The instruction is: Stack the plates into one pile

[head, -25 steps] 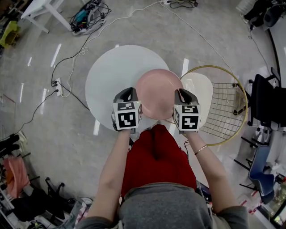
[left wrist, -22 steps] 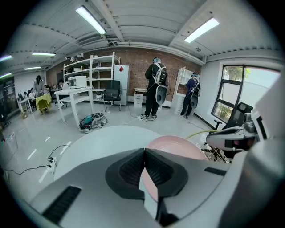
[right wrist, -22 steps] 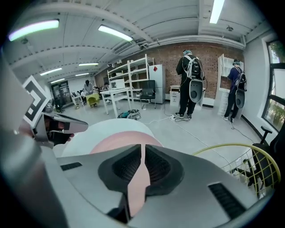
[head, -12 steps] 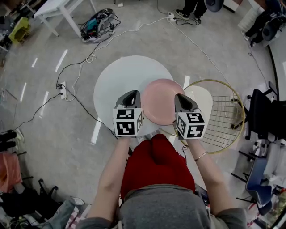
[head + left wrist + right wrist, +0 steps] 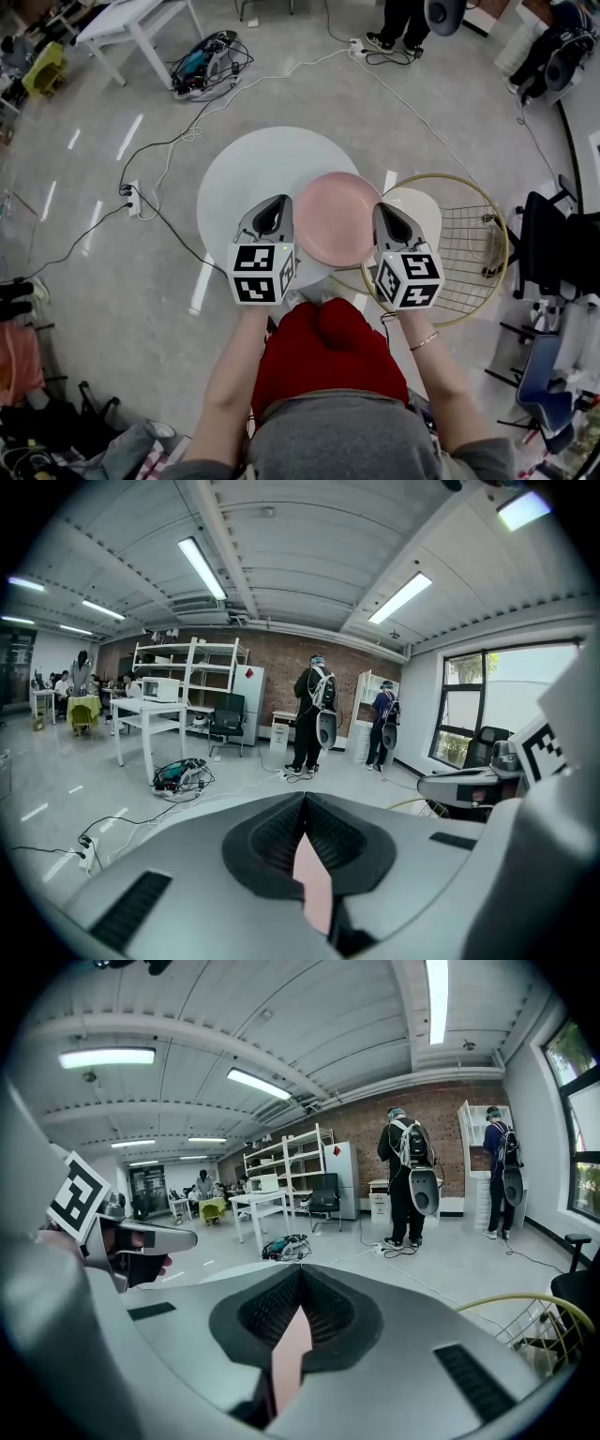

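The left gripper is clamped shut on the 9 o'clock rim of the pink plate, a pink sliver pinched between its pads. The right gripper is closed on the 3 o'clock rim in the same way. The plate hangs level between them over the white round table, probably clear of it. At 3 o'clock from the plate, a cream plate lies on a gold wire stand.
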The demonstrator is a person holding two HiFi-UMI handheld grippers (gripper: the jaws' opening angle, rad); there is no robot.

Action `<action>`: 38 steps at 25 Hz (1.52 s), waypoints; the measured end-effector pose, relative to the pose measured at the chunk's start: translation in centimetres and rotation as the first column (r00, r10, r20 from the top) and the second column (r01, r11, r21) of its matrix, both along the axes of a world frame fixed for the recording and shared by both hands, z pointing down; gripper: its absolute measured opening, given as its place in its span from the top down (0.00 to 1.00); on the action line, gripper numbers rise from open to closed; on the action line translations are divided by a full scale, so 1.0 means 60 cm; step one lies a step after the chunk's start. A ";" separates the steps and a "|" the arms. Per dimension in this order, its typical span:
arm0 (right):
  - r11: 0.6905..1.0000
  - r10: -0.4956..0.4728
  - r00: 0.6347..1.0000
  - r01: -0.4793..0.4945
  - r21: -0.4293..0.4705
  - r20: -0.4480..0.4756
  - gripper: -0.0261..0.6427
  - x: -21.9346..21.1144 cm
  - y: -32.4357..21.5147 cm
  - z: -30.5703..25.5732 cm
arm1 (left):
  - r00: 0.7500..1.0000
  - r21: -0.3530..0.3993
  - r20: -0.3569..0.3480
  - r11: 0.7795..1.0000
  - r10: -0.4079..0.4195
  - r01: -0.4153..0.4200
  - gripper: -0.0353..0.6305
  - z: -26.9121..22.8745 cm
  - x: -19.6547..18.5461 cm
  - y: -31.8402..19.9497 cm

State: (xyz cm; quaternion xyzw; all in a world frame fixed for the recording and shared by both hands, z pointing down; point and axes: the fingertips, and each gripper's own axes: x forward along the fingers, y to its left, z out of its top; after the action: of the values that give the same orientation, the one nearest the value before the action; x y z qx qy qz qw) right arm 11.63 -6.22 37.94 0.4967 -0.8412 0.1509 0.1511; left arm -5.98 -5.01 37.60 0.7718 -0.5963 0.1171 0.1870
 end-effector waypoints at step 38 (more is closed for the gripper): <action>0.980 -0.138 0.987 0.124 0.153 0.083 0.92 0.164 0.135 -0.094 | 0.985 0.129 0.074 0.981 -0.156 0.146 0.93 -0.081 0.148 0.180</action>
State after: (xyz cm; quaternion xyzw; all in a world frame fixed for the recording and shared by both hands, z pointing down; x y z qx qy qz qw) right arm 21.48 1.90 32.30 0.4424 -0.8871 0.1013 0.0841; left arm 2.91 5.78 32.76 0.7288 -0.6667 0.0978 0.1220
